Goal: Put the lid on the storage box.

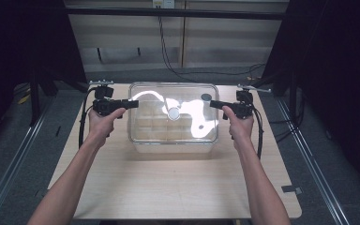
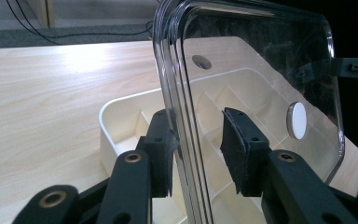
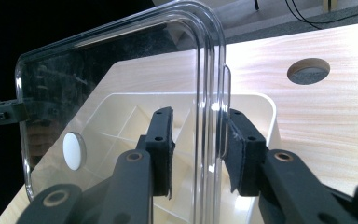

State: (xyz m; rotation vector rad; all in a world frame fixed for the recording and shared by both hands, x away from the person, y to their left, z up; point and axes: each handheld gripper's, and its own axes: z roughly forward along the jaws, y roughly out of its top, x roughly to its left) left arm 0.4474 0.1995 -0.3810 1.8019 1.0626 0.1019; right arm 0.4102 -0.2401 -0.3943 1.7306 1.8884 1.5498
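A clear plastic lid [image 1: 187, 101] with a white round knob [image 1: 174, 113] lies level over a cream box [image 1: 154, 124] with several compartments. My left gripper [image 1: 133, 104] is at the lid's left edge and my right gripper [image 1: 213, 104] at its right edge. In the left gripper view the lid [image 2: 261, 60] has its rim between my jaws [image 2: 196, 140]; one pad touches it and the other stands off. The right gripper view has the lid [image 3: 121, 60] likewise between my jaws [image 3: 200, 140], touched by one pad only. Whether the lid rests on the box [image 2: 116, 121] I cannot tell.
The box sits at the back middle of a light wooden table [image 1: 178, 187]. A round hole [image 1: 206, 97] is in the tabletop behind the box. Dark curtains flank the table, and cables run along the floor behind it.
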